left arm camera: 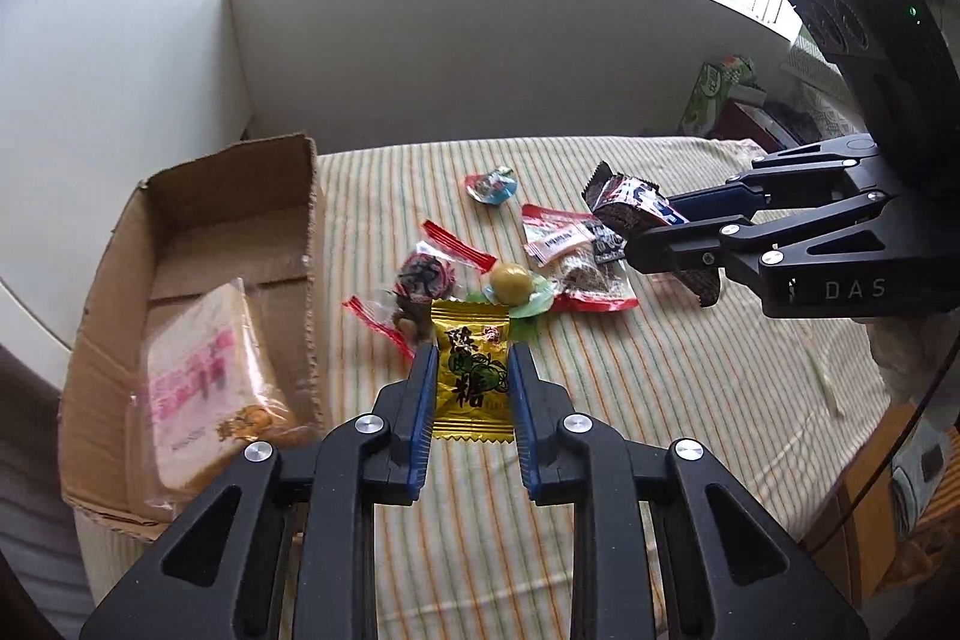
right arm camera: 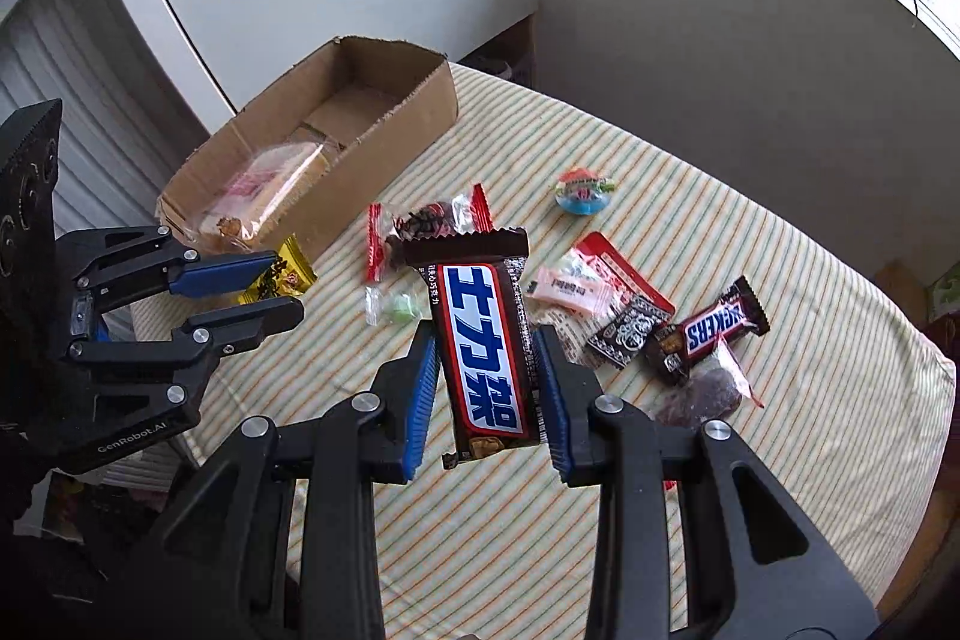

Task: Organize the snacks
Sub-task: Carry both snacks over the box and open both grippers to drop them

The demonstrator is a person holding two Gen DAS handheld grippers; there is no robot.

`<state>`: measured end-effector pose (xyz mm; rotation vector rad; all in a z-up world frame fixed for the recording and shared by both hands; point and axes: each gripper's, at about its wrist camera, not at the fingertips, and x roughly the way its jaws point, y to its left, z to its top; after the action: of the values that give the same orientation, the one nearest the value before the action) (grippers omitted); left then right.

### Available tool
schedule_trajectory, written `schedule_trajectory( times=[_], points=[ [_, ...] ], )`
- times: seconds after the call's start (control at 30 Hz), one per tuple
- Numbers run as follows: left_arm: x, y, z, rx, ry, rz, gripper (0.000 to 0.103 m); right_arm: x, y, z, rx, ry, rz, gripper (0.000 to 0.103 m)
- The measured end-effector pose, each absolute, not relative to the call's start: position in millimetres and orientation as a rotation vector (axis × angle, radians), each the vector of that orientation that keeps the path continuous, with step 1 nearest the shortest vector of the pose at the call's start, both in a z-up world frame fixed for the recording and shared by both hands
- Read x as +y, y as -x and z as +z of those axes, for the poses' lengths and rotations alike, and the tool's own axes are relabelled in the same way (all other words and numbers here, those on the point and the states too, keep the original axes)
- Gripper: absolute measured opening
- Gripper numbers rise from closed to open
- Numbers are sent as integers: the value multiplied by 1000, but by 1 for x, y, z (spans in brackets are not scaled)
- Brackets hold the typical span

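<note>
Striped cloth covers the desk [right arm camera: 750, 460], above which the left tool [left arm camera: 472, 388] pinches a light, crinkly gold candy [left arm camera: 474, 370] by its sides and the right tool [right arm camera: 486, 382] clamps a stiffer, slippery chocolate bar [right arm camera: 483, 346] mid-length.

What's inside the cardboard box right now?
The cardboard box holds one bagged bread slice with pink print. The floor beyond it is bare; whatever lies under the bread is hidden.
</note>
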<state>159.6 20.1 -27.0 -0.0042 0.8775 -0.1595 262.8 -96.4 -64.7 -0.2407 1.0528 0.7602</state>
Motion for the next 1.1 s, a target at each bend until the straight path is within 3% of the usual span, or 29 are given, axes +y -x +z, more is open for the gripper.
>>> schedule_trajectory(
  times=[0.3, 0.73, 0.83, 0.9, 1.1],
  points=[
    [108, -157, 8, 821, 32, -16, 22, -23, -285, -38, 1000, 230, 833, 33],
    [160, -185, -13, 857, 95, 52, 22, 75, -320, -53, 1022, 261, 893, 33],
    [164, -190, -18, 873, 112, 62, 24, 79, -328, -58, 1021, 248, 880, 49],
    [166, -191, -21, 883, 123, 69, 40, 76, -331, -58, 1018, 217, 880, 66],
    [163, -188, -19, 884, 135, 63, 42, 62, -329, -48, 999, 212, 860, 67]
  ],
)
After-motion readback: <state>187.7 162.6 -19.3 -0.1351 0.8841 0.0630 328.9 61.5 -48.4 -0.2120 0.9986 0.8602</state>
